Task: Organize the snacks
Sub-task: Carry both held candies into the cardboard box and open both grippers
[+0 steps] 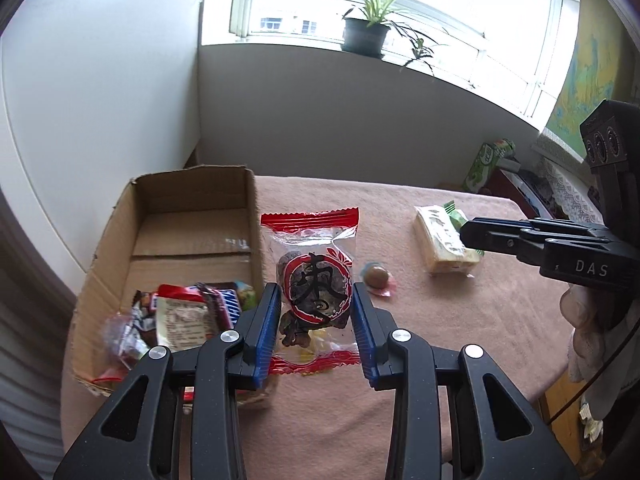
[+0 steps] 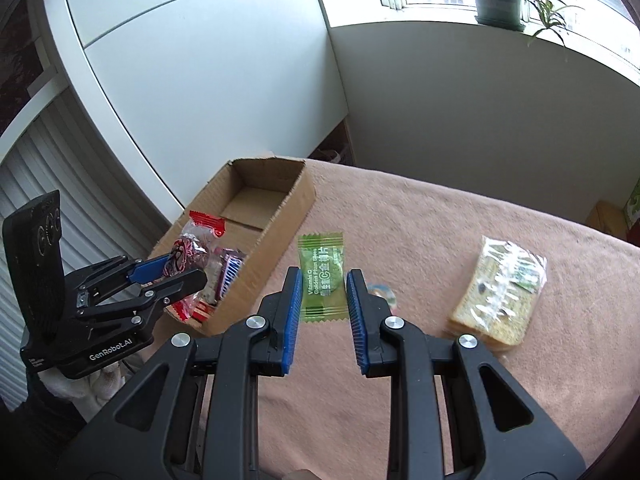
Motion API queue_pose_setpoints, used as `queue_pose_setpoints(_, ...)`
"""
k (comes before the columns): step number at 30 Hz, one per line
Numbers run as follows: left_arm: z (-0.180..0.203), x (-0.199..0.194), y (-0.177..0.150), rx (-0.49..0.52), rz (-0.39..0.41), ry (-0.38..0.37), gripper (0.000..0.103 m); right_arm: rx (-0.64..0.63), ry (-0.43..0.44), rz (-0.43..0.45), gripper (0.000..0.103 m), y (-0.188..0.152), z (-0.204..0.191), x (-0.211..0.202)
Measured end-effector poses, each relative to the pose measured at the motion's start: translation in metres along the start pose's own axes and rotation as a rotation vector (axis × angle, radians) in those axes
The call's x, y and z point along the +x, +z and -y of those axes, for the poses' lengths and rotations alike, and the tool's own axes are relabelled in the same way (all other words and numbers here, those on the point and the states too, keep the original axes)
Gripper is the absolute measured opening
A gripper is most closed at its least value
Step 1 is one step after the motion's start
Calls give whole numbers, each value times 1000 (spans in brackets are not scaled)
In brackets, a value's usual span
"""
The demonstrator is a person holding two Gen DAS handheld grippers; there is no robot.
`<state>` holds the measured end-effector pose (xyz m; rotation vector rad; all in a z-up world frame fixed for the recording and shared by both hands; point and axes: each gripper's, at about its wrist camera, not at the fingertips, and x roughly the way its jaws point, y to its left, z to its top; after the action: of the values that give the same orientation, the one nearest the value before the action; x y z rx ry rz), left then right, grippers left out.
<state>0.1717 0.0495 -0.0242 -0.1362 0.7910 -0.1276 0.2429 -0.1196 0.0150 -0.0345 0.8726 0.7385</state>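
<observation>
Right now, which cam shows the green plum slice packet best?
Right wrist: the green plum slice packet hangs front-on between the right claw pads, label readable. Left wrist shows only a green corner poking past that claw's tip, in front of the cracker pack.

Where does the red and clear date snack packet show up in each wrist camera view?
Left wrist: red and clear date snack packet, centre, clamped in the left gripper.
Right wrist: same packet, left side, over the brown cardboard box.
Shared landmark: the box, at the pink tablecloth's left edge.
</observation>
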Motion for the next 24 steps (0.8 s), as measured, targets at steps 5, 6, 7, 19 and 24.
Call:
queue_pose_setpoints(5,-43,0,8,-39,11,59,34,-17,47,-2,24,23,-30,27)
queue_pose_setpoints(6,-52,-1,8,-54,9,65,34,-19,54,-7,24,27,-36,34)
queue_pose_setpoints(7,-59,1,9,-63,6,76,34,-23,61,-12,24,30,-42,41)
queue_pose_setpoints(19,-109,21,15,-115,-26,163,34,-35,91,-101,24,42,-72,117)
queue_pose_setpoints(24,-116,24,15,-127,-38,165,36,-31,69,-89,60,41,-73,119)
